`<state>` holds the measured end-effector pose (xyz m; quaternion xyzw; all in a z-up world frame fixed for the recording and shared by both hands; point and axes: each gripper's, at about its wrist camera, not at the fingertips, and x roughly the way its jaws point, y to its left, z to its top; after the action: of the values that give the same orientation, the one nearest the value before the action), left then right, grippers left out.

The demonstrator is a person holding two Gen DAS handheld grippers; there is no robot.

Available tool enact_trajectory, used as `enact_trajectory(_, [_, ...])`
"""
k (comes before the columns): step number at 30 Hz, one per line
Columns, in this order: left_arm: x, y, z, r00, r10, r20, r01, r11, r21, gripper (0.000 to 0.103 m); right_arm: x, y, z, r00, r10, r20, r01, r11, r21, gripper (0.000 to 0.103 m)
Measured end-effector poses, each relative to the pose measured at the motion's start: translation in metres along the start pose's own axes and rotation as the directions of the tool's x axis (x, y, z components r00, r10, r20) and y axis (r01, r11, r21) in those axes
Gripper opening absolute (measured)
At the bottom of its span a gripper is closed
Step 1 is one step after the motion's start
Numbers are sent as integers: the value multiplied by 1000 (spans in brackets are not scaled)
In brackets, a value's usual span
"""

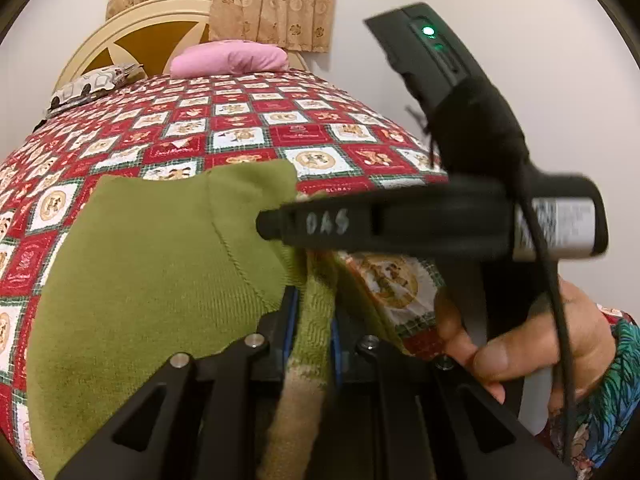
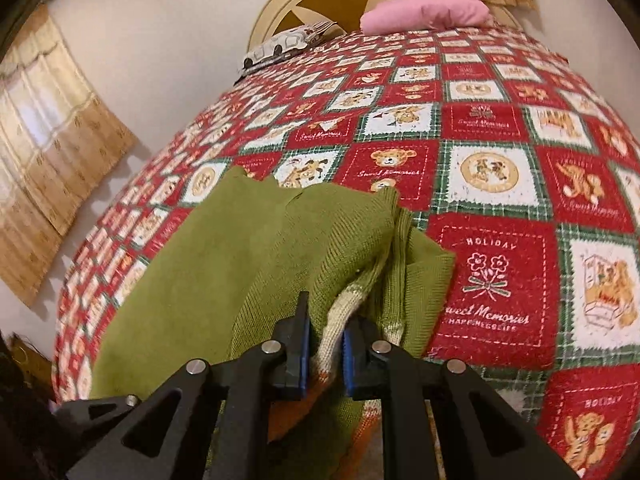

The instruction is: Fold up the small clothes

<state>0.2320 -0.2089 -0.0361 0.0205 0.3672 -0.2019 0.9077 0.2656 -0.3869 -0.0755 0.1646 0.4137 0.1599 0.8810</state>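
A small green knitted sweater (image 1: 152, 264) with a cream-patterned edge lies on the red patchwork bedspread (image 1: 248, 120). My left gripper (image 1: 313, 320) is shut on a bunched fold of it, which runs up between the blue pads. In the right wrist view the sweater (image 2: 224, 248) spreads to the left. My right gripper (image 2: 326, 338) is shut on its gathered cream and green edge. In the left wrist view the right gripper (image 1: 270, 226) crosses in from the right over the sweater, held by a person's hand (image 1: 500, 344).
The bedspread (image 2: 500, 184) covers the whole bed. A pink pillow (image 1: 232, 58) and a patterned pillow (image 1: 88, 88) lie by the cream headboard (image 1: 132, 36). Beige curtains (image 1: 272, 0) hang behind, and another curtain (image 2: 48, 152) on the left wall.
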Motion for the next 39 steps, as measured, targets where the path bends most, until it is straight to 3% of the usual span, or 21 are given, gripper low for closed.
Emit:
enact_trajectory(7, [2,-2,1,1000,-2,3,2,1000,0,15,10,-13,19,998,64,31,-67,991,114,20])
enact_trajectory(9, [-1,-2,3,1000,-12,20,12,1000,-5,15,6,-4,21,999,11,52,-14,998,60,14])
enact_trajectory(13, [-4,-13,5,999,-24,36,24,1000,13,15,-16,7,22,993,-39,115,41,999,-18,13])
enact_trajectory(15, [1,-19,5,1000,-12,24,11,1000,27,15,-13,2,21,993,-80,90,84,996,-31,13])
enact_trajectory(17, [9,-24,4,1000,1,-6,-1,999,42,16,-1,-8,16,993,-111,43,112,994,-17,13])
enact_trajectory(19, [11,-22,3,1000,-10,-13,11,999,34,16,3,-25,6,996,-67,54,64,997,50,14])
enact_trajectory(22, [1,-15,2,997,-69,-19,69,997,22,27,-4,-40,0,998,-17,61,7,986,164,19])
enact_trajectory(23, [-9,-13,-2,995,-98,-18,99,994,35,34,-9,-38,-4,998,-33,58,23,985,171,24])
enact_trajectory(26, [-44,-6,-17,994,-110,7,109,990,89,56,-41,-24,-21,992,-87,90,74,987,145,26])
enact_trajectory(28, [-78,4,-37,993,-109,52,102,987,121,62,-70,-12,-39,985,-122,123,107,987,120,26])
enact_trajectory(31, [-106,24,-60,994,-85,70,77,991,109,64,-109,3,-73,978,-147,150,132,986,102,26])
enact_trajectory(35, [-121,64,-80,998,-48,50,48,999,6,64,-151,24,-115,967,-149,207,122,983,138,28])
enact_trajectory(39, [-122,83,-90,999,35,27,-34,999,-38,64,-158,55,-129,961,-125,246,99,988,119,29])
